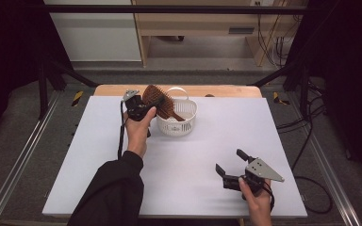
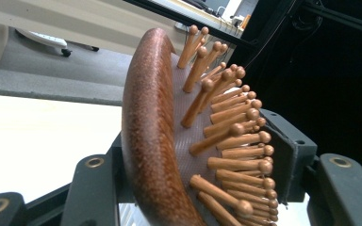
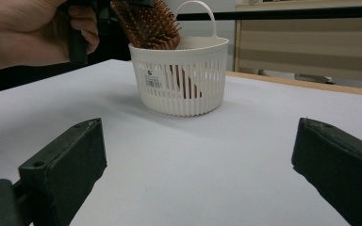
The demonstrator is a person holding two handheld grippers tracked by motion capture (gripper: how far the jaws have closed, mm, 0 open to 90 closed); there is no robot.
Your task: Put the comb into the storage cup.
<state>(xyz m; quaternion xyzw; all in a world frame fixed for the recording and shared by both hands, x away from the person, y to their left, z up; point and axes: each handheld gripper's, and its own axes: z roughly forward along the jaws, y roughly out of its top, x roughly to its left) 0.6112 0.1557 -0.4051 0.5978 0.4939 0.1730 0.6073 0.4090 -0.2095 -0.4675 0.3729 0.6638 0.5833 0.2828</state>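
A brown wooden hairbrush [image 1: 156, 100] with round-tipped pins leans over the rim of a white slatted basket [image 1: 189, 123] at the back of the table, its handle down inside. My left gripper [image 1: 143, 107] is shut on the brush's head, just left of the basket. In the left gripper view the brush [image 2: 148, 136] stands on edge between the jaws of my left gripper [image 2: 188, 174], pins pointing right. My right gripper [image 1: 230, 161] is open and holds nothing near the front right. The right gripper view shows the basket [image 3: 179, 80] and the brush [image 3: 146, 23] ahead of its gripper [image 3: 200, 165].
A white sheet [image 1: 193, 155] covers the table; a strip of bare wood [image 1: 226, 90] shows along its far edge. The basket has a thin hoop handle [image 1: 177, 89]. Wooden furniture [image 1: 193, 28] and cables [image 1: 306, 132] lie beyond the table.
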